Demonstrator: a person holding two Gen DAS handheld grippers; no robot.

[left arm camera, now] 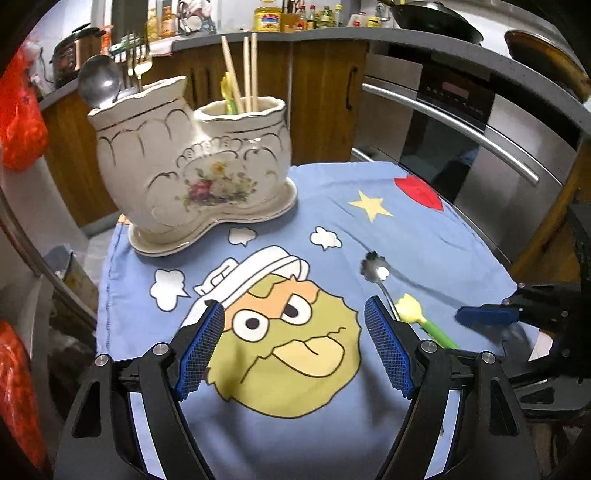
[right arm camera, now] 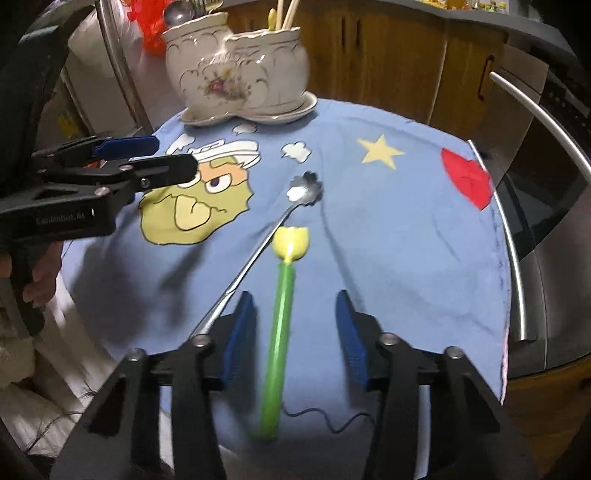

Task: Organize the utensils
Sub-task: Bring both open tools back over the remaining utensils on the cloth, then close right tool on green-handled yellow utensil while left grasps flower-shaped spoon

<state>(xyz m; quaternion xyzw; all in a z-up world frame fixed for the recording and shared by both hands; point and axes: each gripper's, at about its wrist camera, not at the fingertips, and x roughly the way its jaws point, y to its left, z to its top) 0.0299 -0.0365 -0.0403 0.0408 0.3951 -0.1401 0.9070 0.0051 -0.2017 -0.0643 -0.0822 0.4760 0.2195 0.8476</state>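
A white ceramic two-pot utensil holder [left arm camera: 195, 162] stands at the far left of the table; it also shows in the right wrist view [right arm camera: 240, 70]. It holds spoons, forks and chopsticks. A silver flower-bowl spoon [right arm camera: 258, 251] and a tulip-shaped utensil with a green handle [right arm camera: 282, 306] lie on the blue cartoon cloth [right arm camera: 388, 240]. My right gripper [right arm camera: 295, 332] is open, its jaws on either side of the green handle, low over it. My left gripper [left arm camera: 294, 347] is open and empty above the cartoon face. The spoon [left arm camera: 376, 275] and tulip [left arm camera: 410, 312] lie just right of it.
A steel oven with a bar handle [left arm camera: 461, 122] stands behind and right of the table. Wooden cabinets [left arm camera: 317, 99] and a counter with bottles [left arm camera: 295, 18] are behind the holder. A red bag [left arm camera: 22, 122] hangs at the left. A loose dark thread [right arm camera: 332, 421] lies on the cloth.
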